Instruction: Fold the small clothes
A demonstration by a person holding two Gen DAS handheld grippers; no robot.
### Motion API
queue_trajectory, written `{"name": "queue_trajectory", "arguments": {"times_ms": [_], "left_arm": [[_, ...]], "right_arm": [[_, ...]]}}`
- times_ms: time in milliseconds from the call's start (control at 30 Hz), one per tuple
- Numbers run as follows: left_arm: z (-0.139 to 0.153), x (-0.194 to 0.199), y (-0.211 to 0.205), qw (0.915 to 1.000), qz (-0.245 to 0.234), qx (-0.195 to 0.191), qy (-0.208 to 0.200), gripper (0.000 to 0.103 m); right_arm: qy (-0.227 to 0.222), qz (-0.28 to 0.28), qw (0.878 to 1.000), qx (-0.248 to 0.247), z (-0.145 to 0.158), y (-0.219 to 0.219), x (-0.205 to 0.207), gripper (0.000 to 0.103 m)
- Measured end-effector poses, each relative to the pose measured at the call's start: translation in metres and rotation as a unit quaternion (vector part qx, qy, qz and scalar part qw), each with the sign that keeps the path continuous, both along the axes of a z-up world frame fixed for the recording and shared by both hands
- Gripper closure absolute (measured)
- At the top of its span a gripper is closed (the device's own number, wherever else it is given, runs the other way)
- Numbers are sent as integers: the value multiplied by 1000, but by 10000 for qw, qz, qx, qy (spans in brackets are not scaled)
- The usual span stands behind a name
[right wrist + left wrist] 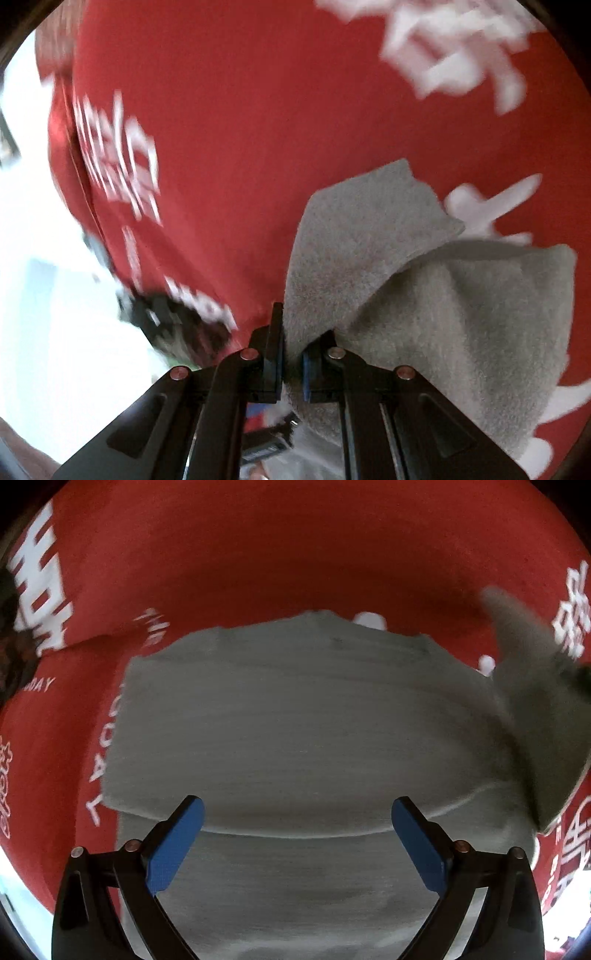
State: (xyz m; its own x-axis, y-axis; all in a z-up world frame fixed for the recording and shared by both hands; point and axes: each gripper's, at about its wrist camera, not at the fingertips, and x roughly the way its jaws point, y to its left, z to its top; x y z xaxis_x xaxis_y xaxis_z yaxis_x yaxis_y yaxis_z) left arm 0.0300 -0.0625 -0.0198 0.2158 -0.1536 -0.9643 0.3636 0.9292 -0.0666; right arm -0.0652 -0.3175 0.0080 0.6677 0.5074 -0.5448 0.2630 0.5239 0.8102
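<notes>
A grey cloth (295, 731) lies spread on a red tablecloth with white lettering (258, 554). In the left wrist view my left gripper (297, 812) hangs open just above the cloth's near part, its blue pads wide apart with nothing between them. The cloth's right side (532, 701) is lifted off the table and blurred. In the right wrist view my right gripper (291, 354) is shut on a bunched edge of the grey cloth (406, 295), which drapes up and to the right from the jaws.
The red tablecloth (240, 147) covers the whole surface. Its edge falls away at the left of the right wrist view, beside a bright white area (55, 295). A dark blurred object (173, 325) lies near that edge.
</notes>
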Motion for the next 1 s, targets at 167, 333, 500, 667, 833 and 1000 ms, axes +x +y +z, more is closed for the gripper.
{"name": "queue_trajectory", "arguments": {"times_ms": [167,333,500,667,833,1000], "left_arm": [[-10,12,29,9999,119,-37,72,2],[-14,22,46,9989,146,-396,226,2],[-11,31,55,9919,243,-1133,511,2],[-11,41,62,9784,239,-1862,871,2],[-26,59,78,9450,630,-2820,1532,2],[-46,63,78,9257,839,-3112,1981,2]], "right_arm": [[1012,718,9914,-426,-50,61,30,95],[1565,527,9855,-384,-75,73,18,87],[1398,-236,9899,-75,-72,52,11,83],[1024,-414,9936,223,-67,52,32,87],[828,697,9940,-122,-59,97,55,87],[1179,1811,9736,-735,-70,154,53,84]]}}
